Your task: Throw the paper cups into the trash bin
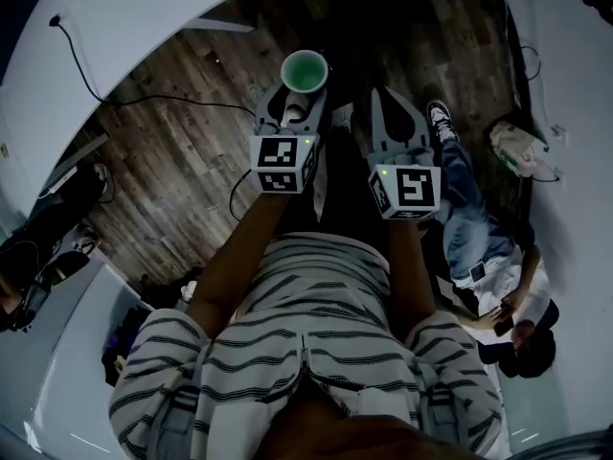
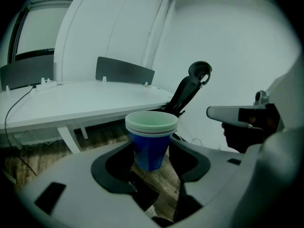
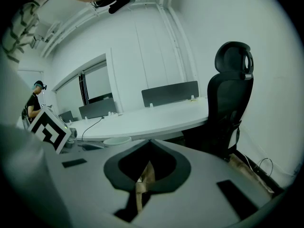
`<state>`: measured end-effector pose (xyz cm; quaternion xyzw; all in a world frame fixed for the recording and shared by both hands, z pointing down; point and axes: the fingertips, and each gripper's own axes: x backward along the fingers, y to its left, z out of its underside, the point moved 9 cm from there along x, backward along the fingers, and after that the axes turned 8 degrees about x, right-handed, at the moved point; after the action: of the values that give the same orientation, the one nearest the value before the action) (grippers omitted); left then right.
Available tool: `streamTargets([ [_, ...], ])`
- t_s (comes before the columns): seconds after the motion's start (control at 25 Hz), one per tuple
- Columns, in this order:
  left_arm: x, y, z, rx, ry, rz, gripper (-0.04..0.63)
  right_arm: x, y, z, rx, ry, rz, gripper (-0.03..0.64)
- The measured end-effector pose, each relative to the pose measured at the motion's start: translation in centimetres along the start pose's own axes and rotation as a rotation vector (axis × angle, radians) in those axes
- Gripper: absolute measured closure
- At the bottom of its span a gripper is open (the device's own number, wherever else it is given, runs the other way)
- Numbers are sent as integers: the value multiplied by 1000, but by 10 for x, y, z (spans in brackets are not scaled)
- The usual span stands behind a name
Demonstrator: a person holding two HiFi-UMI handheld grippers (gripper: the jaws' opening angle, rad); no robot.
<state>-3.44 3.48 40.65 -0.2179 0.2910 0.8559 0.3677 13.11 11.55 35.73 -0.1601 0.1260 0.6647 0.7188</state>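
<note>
A stack of cups [image 2: 151, 139], blue outside and pale green inside, is grasped upright by the left tongs [image 2: 151, 156], whose jaws are pressed against its lower sides. In the head view the stack is held in the air over the wooden floor [image 1: 182, 161], clear of the white desk [image 1: 144, 17]. The right tongs [image 3: 148, 144] are clenched with nothing between the jaws and are held just beside the left tongs. A black chair [image 3: 232, 103] is seen at the desk's edge.
</note>
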Motion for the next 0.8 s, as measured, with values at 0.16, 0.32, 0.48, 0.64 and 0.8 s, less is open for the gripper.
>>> streamTargets([
  [0.16,-13,9,19,27,31,-13,344,-5,4,18,-13,34,-6,603],
  [0.32,-23,7,43,37,70,-12,344,-6,4,39,-25,68,-21,603],
  [0.48,-36,13,61,56,86,9,344,-14,2,53,-31,78,-21,603],
  [0.64,-50,17,87,42,131,17,344,-16,3,70,-38,105,-32,601],
  [0.8,-68,22,104,34,165,33,343,-23,1,89,-40,128,-23,601],
])
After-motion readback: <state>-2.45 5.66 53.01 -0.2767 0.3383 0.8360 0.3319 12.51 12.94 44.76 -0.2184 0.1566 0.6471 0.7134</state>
